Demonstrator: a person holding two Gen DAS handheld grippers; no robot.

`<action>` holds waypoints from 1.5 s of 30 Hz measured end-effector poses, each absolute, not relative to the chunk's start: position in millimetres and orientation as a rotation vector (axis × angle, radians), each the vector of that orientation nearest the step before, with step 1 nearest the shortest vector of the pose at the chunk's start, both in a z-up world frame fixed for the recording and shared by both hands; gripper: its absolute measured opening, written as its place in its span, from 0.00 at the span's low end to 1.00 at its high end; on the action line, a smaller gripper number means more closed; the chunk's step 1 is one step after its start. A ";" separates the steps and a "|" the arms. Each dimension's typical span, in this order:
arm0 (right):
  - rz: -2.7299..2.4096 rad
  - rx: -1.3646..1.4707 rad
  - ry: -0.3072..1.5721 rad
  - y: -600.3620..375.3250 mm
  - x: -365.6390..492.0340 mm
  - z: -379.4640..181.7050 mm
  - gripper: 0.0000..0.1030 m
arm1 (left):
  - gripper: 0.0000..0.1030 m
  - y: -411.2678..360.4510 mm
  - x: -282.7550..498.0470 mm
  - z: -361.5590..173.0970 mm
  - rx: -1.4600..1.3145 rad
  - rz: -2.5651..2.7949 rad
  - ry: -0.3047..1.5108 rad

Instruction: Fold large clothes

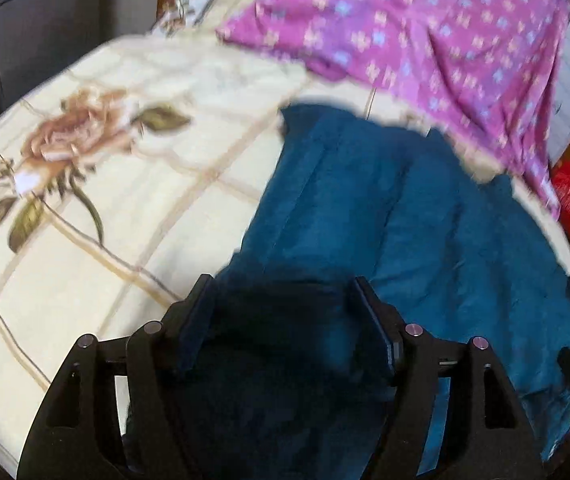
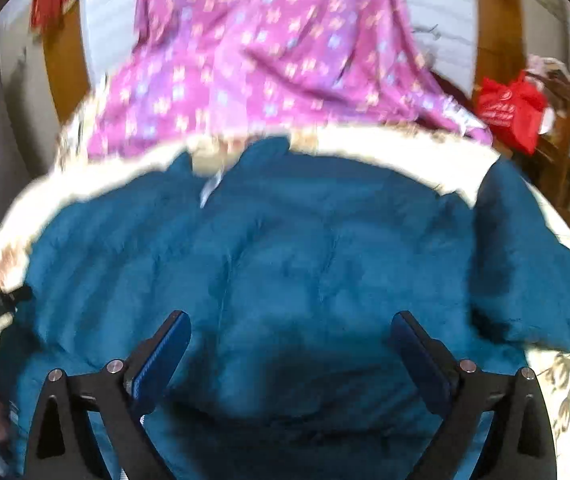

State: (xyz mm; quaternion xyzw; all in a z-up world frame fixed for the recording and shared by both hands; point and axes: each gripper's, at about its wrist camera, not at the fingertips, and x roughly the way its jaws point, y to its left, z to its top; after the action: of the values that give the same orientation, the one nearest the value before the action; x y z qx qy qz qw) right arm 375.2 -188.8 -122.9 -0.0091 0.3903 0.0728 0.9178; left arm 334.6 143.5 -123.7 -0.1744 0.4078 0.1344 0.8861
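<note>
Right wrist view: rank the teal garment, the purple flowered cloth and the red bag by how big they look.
1. Teal fleece garment, filling most of the frame, though nearest the camera.
2. Purple flower-print cloth, farther back, so its true size against the teal one is unsure.
3. Red bag, clearly smallest.

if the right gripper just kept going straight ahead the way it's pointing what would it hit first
Most likely the blue garment: the right gripper is open, with that fabric filling the view between and beyond its fingers. The purple patterned cloth lies farther on. Motion blur leaves the depth uncertain.
</note>
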 end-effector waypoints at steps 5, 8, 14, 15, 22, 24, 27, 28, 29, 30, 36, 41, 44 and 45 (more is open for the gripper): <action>0.166 0.047 0.912 -200.4 392.3 -148.6 1.00 | 0.76 136.2 336.6 -126.1 -0.327 0.286 0.866; 0.159 0.024 0.894 -197.4 388.0 -148.3 1.00 | 0.76 137.6 334.2 -122.8 -0.334 0.295 0.876; 0.143 0.061 0.809 -199.5 370.6 -121.1 1.00 | 0.76 127.6 315.7 -85.0 -0.310 0.312 0.746; 0.153 0.065 0.781 -195.6 367.4 -116.0 1.00 | 0.76 121.2 316.1 -83.7 -0.291 0.289 0.744; 0.129 -0.011 0.913 -175.9 380.7 -144.2 1.00 | 0.76 91.0 333.9 -117.4 -0.155 0.225 0.901; 0.129 0.013 0.876 -181.9 374.8 -133.4 1.00 | 0.76 92.4 331.3 -110.1 -0.187 0.218 0.896; 0.107 0.015 0.780 -193.9 356.4 -115.7 1.00 | 0.76 87.7 323.1 -101.0 -0.199 0.192 0.869; 0.088 0.021 0.752 -200.8 347.1 -111.6 1.00 | 0.76 81.8 319.1 -99.2 -0.200 0.174 0.867; 0.075 0.032 0.736 -207.7 339.2 -109.9 1.00 | 0.76 77.4 315.0 -99.6 -0.199 0.162 0.872; 0.053 0.056 0.712 -219.5 324.0 -106.9 1.00 | 0.76 72.6 312.4 -100.4 -0.198 0.156 0.878; -0.062 0.147 0.637 -279.4 239.9 -95.8 1.00 | 0.76 33.0 242.4 -103.7 -0.138 0.074 0.897; -0.185 0.128 0.625 -326.9 171.7 -95.4 1.00 | 0.76 -2.1 200.4 -107.8 0.002 0.053 0.876; -0.224 0.116 0.629 -346.5 148.9 -95.5 1.00 | 0.76 -10.7 190.3 -114.2 0.017 0.022 0.885; -0.227 0.104 0.630 -350.0 143.2 -95.6 1.00 | 0.76 -12.9 188.8 -115.5 0.029 0.021 0.885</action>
State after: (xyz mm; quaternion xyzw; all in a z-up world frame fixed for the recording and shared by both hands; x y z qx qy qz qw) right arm 143.2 -350.0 -95.6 0.0509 0.3088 -0.1112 0.9432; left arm 188.8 -12.9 -115.5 0.0140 0.4281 0.0103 0.9036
